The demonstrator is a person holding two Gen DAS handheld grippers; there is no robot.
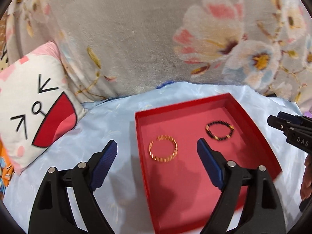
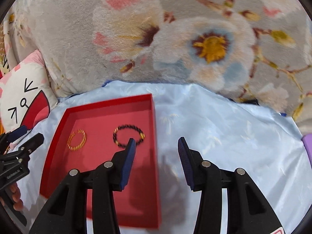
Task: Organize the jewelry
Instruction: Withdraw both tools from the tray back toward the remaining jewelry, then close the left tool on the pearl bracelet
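Observation:
A shallow red tray (image 1: 255,128) lies on a light blue satin cloth (image 1: 109,128). In it lie a gold bracelet (image 1: 163,151) and a black beaded bracelet with gold accents (image 1: 219,130). My left gripper (image 1: 157,146) is open and empty, hovering over the tray's left edge, with the gold bracelet between its fingers in view. My right gripper (image 2: 156,143) is open and empty above the tray's right wall (image 2: 155,136); the black bracelet (image 2: 128,136) and gold bracelet (image 2: 76,139) lie just left of it. Each gripper shows at the edge of the other's view.
A grey floral plush blanket (image 1: 156,39) rises behind the cloth. A white cartoon-face pillow (image 1: 35,107) lies at the left. A purple object (image 2: 308,144) peeks in at the right edge of the right wrist view. The person's hand (image 2: 15,197) shows at the left.

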